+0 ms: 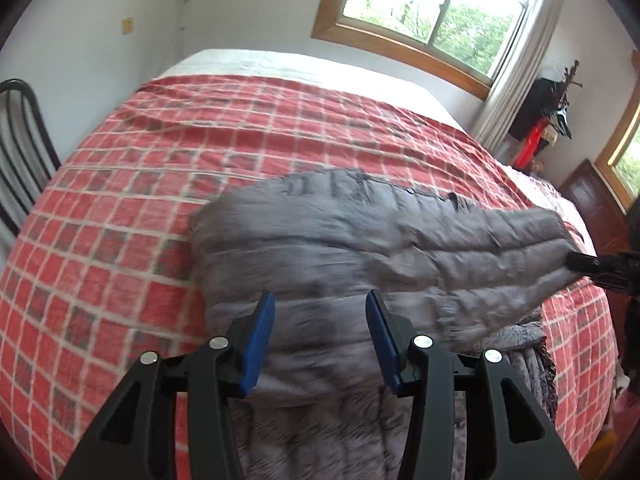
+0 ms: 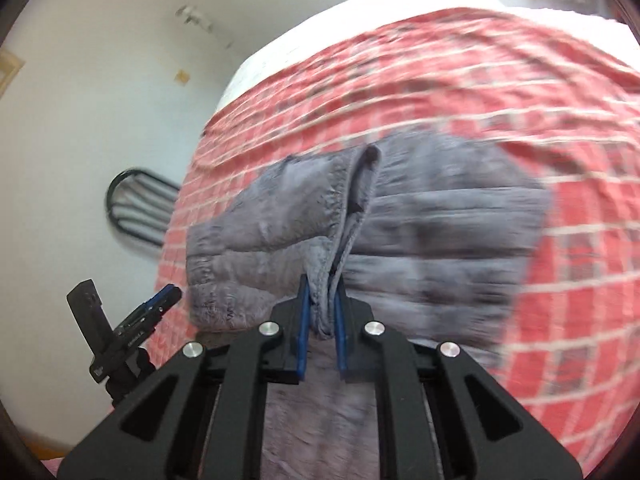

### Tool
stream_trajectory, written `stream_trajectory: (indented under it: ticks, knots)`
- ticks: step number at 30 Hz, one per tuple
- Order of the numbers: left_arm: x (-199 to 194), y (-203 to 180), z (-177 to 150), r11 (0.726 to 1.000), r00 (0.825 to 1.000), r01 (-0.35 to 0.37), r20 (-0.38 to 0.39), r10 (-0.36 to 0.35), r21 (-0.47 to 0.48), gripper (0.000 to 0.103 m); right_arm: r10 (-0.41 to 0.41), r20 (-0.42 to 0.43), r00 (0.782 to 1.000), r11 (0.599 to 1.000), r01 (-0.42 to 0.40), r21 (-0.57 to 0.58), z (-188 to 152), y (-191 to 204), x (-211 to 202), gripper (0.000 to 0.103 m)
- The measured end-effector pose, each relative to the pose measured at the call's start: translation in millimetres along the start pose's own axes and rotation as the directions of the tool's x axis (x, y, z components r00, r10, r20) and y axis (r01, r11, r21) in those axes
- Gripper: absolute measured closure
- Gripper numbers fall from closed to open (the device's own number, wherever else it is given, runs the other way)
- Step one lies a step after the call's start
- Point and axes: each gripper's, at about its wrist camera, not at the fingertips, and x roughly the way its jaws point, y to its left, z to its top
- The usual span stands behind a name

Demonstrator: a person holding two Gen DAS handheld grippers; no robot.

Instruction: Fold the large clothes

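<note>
A grey quilted puffer jacket [image 1: 360,248] lies on the bed's red checked blanket [image 1: 140,200], partly folded. My left gripper [image 1: 320,308] is open and empty, its blue pads spread above the jacket's near part. My right gripper [image 2: 322,300] is shut on a bunched edge of the jacket [image 2: 440,240], holding it up off the bed. In the left wrist view the right gripper [image 1: 600,266] shows at the jacket's right end. In the right wrist view the left gripper [image 2: 156,304] shows at lower left beside the jacket.
A black metal chair [image 1: 20,148] stands left of the bed. A window [image 1: 432,4] with a curtain is behind the bed. A dark shelf with a red object [image 1: 532,140] and a wooden cabinet [image 1: 592,200] stand on the right.
</note>
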Motion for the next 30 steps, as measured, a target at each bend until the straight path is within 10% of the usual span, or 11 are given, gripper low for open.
stream_trajectory:
  ticks: [13,21,30]
  knots:
    - [69.7,-5.1,-10.8,0.997,0.988,-0.050,-0.145,0.057,0.055,0.055,-0.071,-0.126,0.990,0.976,0.094,0.196,-49.7,-90.7,44.3,0.086]
    - [41.8,-23.5,10.7,0.997,0.995,-0.020,-0.100,0.027,0.073,0.056,-0.171,0.023,0.985,0.981,0.168,0.102,-27.7,-64.5,-3.2,0.071]
    - [95.1,-76.7,39.2,0.991,0.988,-0.014,-0.152,0.034,0.134,0.056,-0.156,-0.093,0.983,0.987,0.159,0.025,5.2,-27.2,79.4,0.072]
